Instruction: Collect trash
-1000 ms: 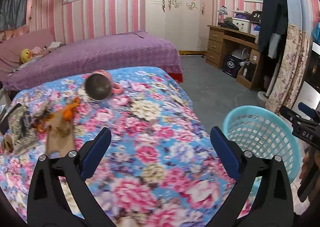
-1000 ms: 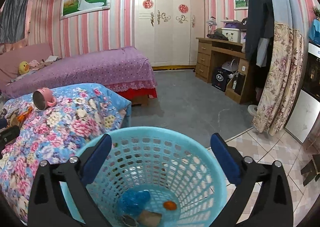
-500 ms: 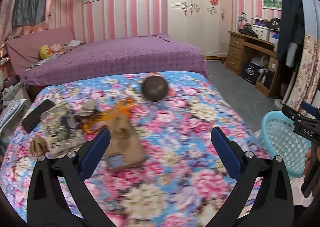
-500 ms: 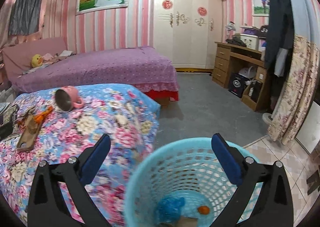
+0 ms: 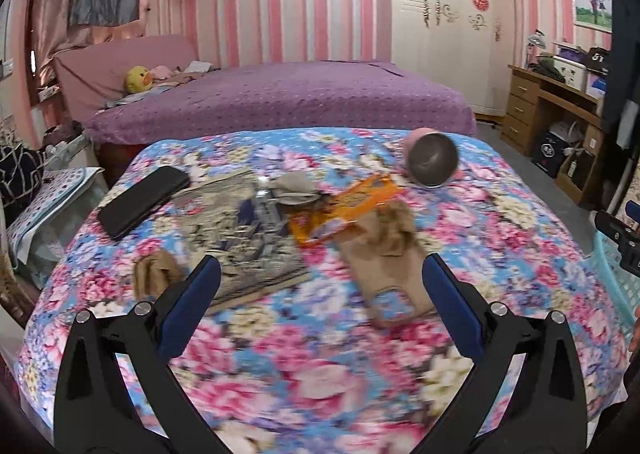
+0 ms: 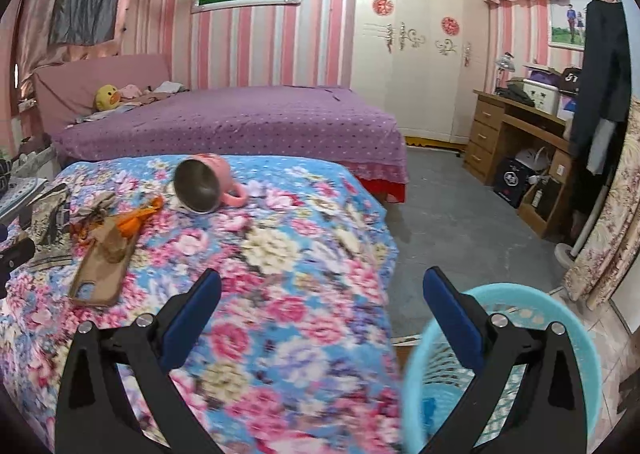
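Note:
On the floral bedspread [image 5: 320,358] lie an orange wrapper [image 5: 344,209], a brown paper bag [image 5: 388,274], a crumpled brown scrap [image 5: 156,274] and a greyish wad [image 5: 294,187]. My left gripper [image 5: 320,306] hovers open above the spread, short of the bag, with nothing between its fingers. In the right wrist view the bag [image 6: 106,266] and orange wrapper [image 6: 138,219] sit far left. My right gripper [image 6: 320,314] is open and empty over the bed's corner. The turquoise basket [image 6: 532,310] stands on the floor under its right finger [image 6: 452,322].
A pink mug [image 5: 432,163] lies on its side on the spread, beside a magazine [image 5: 240,238] and a black phone [image 5: 142,201]. A purple bed [image 6: 240,121] stands behind; a wooden desk [image 6: 516,133] and hanging clothes line the right wall. The basket's rim [image 5: 616,286] shows at right.
Both grippers have swung left, away from the basket and over the bed. The trash pile is now centred ahead of the left gripper. The basket slid to the right edge of both views.

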Demonstrator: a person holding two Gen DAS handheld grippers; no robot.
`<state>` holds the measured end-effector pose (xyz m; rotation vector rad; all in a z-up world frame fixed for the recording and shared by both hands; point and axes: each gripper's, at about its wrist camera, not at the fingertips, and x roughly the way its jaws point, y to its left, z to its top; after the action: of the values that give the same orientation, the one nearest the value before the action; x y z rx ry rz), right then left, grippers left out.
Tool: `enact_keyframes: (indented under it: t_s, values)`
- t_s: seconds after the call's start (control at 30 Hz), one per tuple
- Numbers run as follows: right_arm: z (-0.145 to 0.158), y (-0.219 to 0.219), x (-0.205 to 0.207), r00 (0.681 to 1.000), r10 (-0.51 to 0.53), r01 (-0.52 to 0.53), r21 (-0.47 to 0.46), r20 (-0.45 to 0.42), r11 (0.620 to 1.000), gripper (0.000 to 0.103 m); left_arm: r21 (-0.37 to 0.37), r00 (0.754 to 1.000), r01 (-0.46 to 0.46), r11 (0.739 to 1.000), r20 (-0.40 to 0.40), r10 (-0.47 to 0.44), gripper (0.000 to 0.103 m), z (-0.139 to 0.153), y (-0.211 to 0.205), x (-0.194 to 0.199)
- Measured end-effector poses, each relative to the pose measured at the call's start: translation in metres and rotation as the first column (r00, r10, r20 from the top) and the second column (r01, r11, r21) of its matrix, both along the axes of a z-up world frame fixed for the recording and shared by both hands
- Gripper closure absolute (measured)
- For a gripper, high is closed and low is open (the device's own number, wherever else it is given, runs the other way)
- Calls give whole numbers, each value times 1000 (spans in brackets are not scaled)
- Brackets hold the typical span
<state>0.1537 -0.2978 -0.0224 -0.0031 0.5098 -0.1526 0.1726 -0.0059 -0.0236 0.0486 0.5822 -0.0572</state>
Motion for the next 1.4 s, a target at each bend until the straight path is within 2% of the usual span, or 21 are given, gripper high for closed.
enact_keyframes:
  t_s: [0.27, 0.57, 0.83, 1.07, 1.13, 1.2, 1.33, 1.4]
  values:
    - [-7, 42, 19, 998, 52, -52, -2, -20, 999, 5, 26, 999, -50, 998, 6, 50, 6, 1, 43, 3]
    - [-19, 59, 38, 998, 48, -46, 39, -49, 998, 5, -13, 985, -161, 987, -72, 159, 6, -14, 101, 25]
    - [-26, 76, 49, 995, 63, -64, -9, -79, 998, 5, -48, 966, -221, 974, -147, 212, 6, -35, 142, 43]
    - [-25, 90, 54, 991, 96, -97, -11, -90, 995, 5, -108, 961, -215, 971, -201, 191, 23, -46, 150, 60]
    - [-24, 97, 55, 989, 116, -117, -8, -89, 993, 5, -124, 963, -195, 973, -214, 166, 45, -47, 150, 63]
    - [-24, 106, 58, 985, 145, -146, 0, -93, 989, 5, -141, 965, -176, 974, -221, 142, 56, -47, 151, 63]
    - [-28, 132, 67, 973, 200, -204, -23, -112, 979, 5, -83, 968, -186, 979, -186, 168, 58, -39, 152, 56]
    - [-28, 147, 72, 966, 231, -237, -42, -115, 971, 5, -91, 968, -196, 976, -179, 178, 58, -35, 156, 51]
